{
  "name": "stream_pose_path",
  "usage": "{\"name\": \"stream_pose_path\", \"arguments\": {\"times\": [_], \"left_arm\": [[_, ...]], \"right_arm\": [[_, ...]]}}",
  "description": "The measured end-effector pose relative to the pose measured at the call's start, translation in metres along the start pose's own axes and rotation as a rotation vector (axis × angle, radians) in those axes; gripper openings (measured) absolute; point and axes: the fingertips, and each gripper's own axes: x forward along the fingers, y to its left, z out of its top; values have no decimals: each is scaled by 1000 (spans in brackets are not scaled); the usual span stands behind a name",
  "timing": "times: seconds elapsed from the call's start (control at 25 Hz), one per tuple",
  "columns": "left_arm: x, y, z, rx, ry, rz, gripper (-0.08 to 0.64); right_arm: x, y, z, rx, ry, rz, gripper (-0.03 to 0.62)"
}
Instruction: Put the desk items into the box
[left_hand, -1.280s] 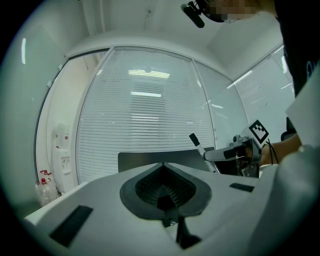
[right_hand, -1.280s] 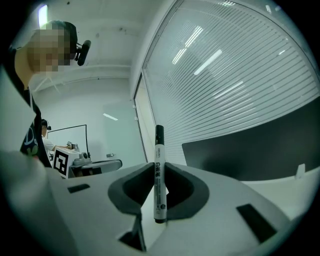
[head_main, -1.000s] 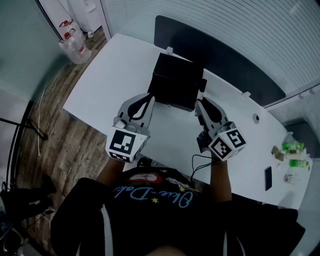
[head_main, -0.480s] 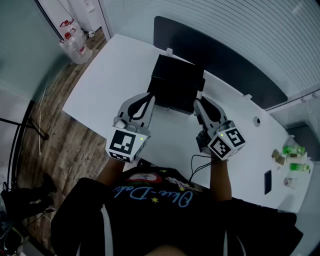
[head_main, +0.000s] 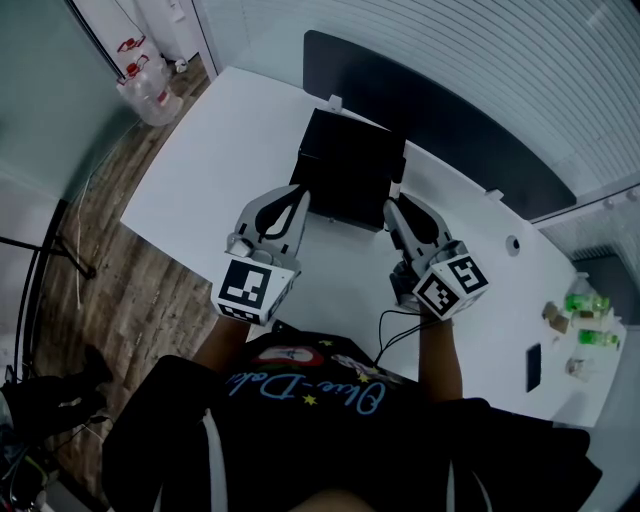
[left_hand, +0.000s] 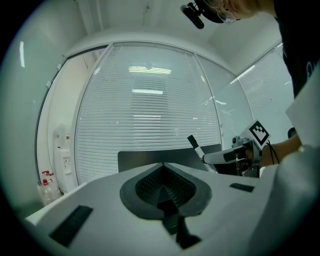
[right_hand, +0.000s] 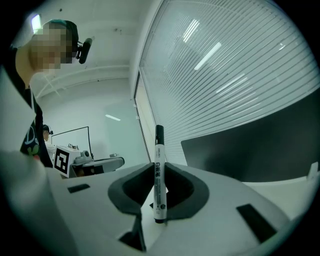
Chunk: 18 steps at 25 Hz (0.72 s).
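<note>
Nearest the person, both grippers are held out level over the white counter (head_main: 215, 150), side by side in front of the black shirt.

The left gripper (left_hand: 163, 179) has its jaws pressed together with nothing between them. It sits just short of the near left corner of the box (head_main: 350, 160).

The right gripper (right_hand: 159, 182) pinches a marker (right_hand: 159, 150) between its jaws. The marker stands upright across them, its dark cap well above the pads and its lower end just below. From above, this gripper's tip lies beside the box's near right corner, not yet over it.

The box is black and sits mid-counter, just beyond both grippers. Its top reads as one dark patch, so how deep or open it is cannot be told.

Behind it a dark panel (head_main: 440, 105) runs along the counter's far edge. Far off to the right lie some small green bottles (head_main: 588, 318), well apart from the box.

The step in hand looks like carrying the marker to the box. The next move probably calls for bringing the right gripper forward and over the opening. The marker's lower end has to clear the rim before the jaws spread to drop it. The bottles would be left for later trips.
</note>
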Motion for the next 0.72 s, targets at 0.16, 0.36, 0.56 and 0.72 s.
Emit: {"name": "stream_pose_path", "arguments": {"times": [0.16, 0.36, 0.56, 0.72], "left_arm": [[4, -3, 2, -15, -4, 2, 8], [8, -3, -5, 12, 12, -1, 8], [11, -2, -8, 11, 19, 2, 8], [16, 0, -11, 13, 29, 4, 8]], "right_arm": [[0, -5, -3, 11, 1, 3, 72], [3, -9, -8, 31, -1, 9, 72], [5, -15, -11, 39, -2, 11, 72], [8, -21, -13, 43, -3, 11, 72]]}}
